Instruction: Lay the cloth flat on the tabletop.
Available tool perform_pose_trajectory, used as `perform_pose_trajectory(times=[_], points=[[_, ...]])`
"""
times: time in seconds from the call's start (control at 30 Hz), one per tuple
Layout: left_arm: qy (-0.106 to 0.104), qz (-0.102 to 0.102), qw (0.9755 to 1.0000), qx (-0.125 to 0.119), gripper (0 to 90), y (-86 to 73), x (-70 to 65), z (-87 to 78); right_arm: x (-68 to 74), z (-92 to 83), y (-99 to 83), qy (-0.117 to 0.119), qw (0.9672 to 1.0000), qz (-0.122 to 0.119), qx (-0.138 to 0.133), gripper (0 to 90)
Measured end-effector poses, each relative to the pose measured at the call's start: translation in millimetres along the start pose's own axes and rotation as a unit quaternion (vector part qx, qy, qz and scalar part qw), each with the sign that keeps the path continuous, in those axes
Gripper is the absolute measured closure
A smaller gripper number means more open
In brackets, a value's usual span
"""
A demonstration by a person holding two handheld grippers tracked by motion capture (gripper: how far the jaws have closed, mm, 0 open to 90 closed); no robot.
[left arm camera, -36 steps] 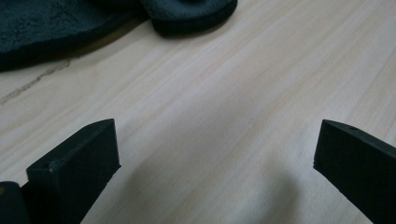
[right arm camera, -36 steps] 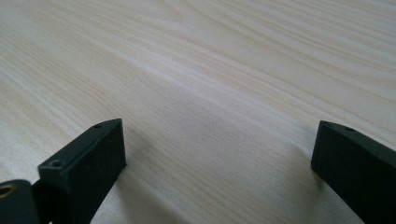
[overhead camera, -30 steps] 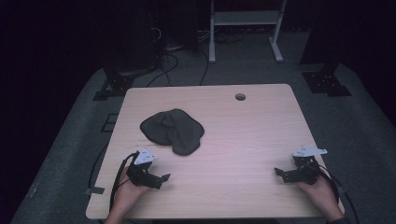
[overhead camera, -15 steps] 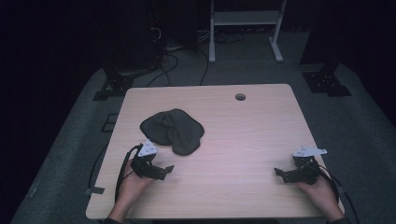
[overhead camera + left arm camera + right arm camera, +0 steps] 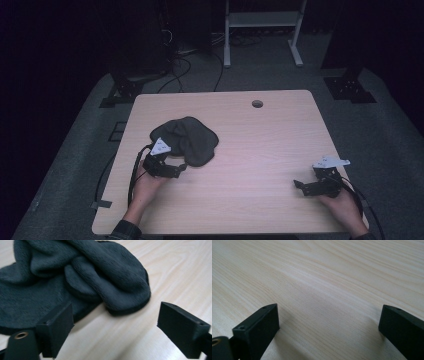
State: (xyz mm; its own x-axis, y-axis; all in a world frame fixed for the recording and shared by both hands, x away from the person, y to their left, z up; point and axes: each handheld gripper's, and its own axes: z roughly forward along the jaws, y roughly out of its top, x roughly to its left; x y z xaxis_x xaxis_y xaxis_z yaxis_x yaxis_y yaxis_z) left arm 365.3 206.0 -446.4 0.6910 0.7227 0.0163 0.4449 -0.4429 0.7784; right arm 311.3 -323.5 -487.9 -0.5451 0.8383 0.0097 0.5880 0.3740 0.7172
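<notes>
thing: dark grey, plush fleece cloth (image 5: 186,140), soft and thick, with a darker stitched rim along its edges
state: crumpled, not spread flat; several rounded folds lie heaped over one another
pose: lies limp on the pale wooden table (image 5: 260,150); in the left gripper view one thick rounded lobe (image 5: 125,290) overlaps the flatter layers and juts toward the bare wood, its rim resting on the tabletop
place: on the left half of the table, about midway between its near and far edges, well apart from the round hole (image 5: 257,103) near the table's far edge
</notes>
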Motion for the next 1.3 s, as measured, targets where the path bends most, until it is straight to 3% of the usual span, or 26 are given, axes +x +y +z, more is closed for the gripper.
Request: perform_pose_trajectory(times=[0.47,0.63,0.9,1.03,1.2,1.3], points=[[0.023,-0.015,0.9995,-0.013,30.5,18.8,25.9,15.2,0.0,0.0,0.0,0.0,1.0,0.0,0.0,2.1],[0.036,-0.009,0.9993,-0.012,38.9,19.7,35.1,22.6,0.0,0.0,0.0,0.0,1.0,0.0,0.0,2.1],[0.018,-0.021,0.9996,0.007,47.4,20.7,43.1,39.7,0.0,0.0,0.0,0.0,1.0,0.0,0.0,2.1],[0.005,-0.019,0.9996,0.022,57.8,21.1,42.4,46.2,0.0,-0.1,-0.1,0.0,1.0,0.0,0.0,2.1],[0.0,-0.026,0.9993,0.026,79.0,22.4,40.5,44.5,0.1,-0.3,-0.3,0.001,1.0,0.0,0.0,2.1],[-0.01,-0.024,0.9993,0.025,82.8,24.8,38.3,40.6,0.1,-0.2,-0.2,0.001,1.0,0.0,0.0,2.1]])
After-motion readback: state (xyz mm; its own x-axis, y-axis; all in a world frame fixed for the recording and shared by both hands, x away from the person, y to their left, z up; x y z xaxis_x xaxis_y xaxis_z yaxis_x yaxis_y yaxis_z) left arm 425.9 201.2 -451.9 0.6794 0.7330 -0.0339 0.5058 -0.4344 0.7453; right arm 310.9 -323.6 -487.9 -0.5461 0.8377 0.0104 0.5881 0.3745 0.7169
